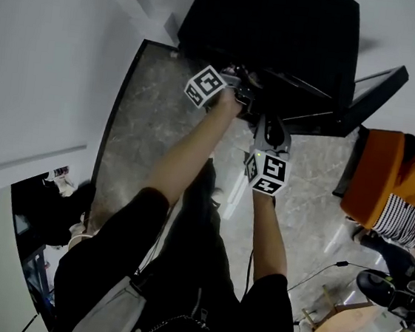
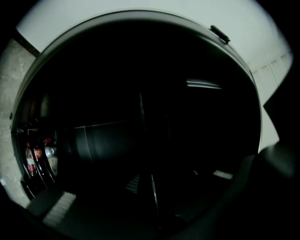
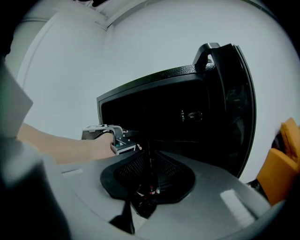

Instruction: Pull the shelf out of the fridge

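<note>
Right tool [image 3: 151, 159] sat nearest, jaws drawn together with nothing visible between them, just short of the fridge [image 3: 154, 82] opening. My left tool [image 2: 146, 168] was inside the dark cabinet; its jaws read as closed, and I could not determine any contents. I noted the shelf [image 3: 187, 139] only as a faint edge within the fridge, level with the left tool. Door [image 3: 236, 108] stood open at right. Bottles [image 2: 40, 157] stood upright inside. An orange seat [image 1: 385, 174] lay beyond the door.
</note>
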A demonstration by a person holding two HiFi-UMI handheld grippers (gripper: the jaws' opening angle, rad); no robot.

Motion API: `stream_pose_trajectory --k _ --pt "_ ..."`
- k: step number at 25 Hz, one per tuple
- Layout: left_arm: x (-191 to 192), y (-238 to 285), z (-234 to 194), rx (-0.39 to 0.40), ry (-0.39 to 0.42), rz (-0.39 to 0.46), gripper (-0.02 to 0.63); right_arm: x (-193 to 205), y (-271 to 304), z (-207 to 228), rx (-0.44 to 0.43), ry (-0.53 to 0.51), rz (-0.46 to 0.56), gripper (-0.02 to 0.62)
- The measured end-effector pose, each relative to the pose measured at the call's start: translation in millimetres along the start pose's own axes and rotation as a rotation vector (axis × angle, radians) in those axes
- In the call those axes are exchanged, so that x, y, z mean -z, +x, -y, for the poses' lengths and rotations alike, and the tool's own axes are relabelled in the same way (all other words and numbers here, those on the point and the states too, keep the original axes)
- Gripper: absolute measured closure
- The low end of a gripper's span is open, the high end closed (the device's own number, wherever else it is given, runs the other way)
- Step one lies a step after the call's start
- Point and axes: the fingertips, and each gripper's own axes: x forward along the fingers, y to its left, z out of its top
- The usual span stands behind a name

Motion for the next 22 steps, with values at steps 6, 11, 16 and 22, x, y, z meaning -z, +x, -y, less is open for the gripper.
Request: stream_pose_trajectory --k 6,11,16,22 --pt "-1.5 3.9 -2.0 0.015 -0.118 0.043 0.580 9.8 -7.1 6.8 0.001 -0.005 -0.026 0.543" --pt "-1.0 0.3 -3.4 -0.004 -0.122 0.052 0.583 14.5 -8.8 2.6 0.000 0.001 -0.039 0.543" --pt "0.1 -9.5 -1.3 -0.015 -0.134 0.051 0.584 14.3 -8.5 2.1 -0.002 0.017 -0.035 0.545" --pt "7.3 -29.6 -0.1 -0.021 -0.143 0.039 0.584 16.0 -11.7 -4.9 -0.007 0.054 -0.028 0.545"
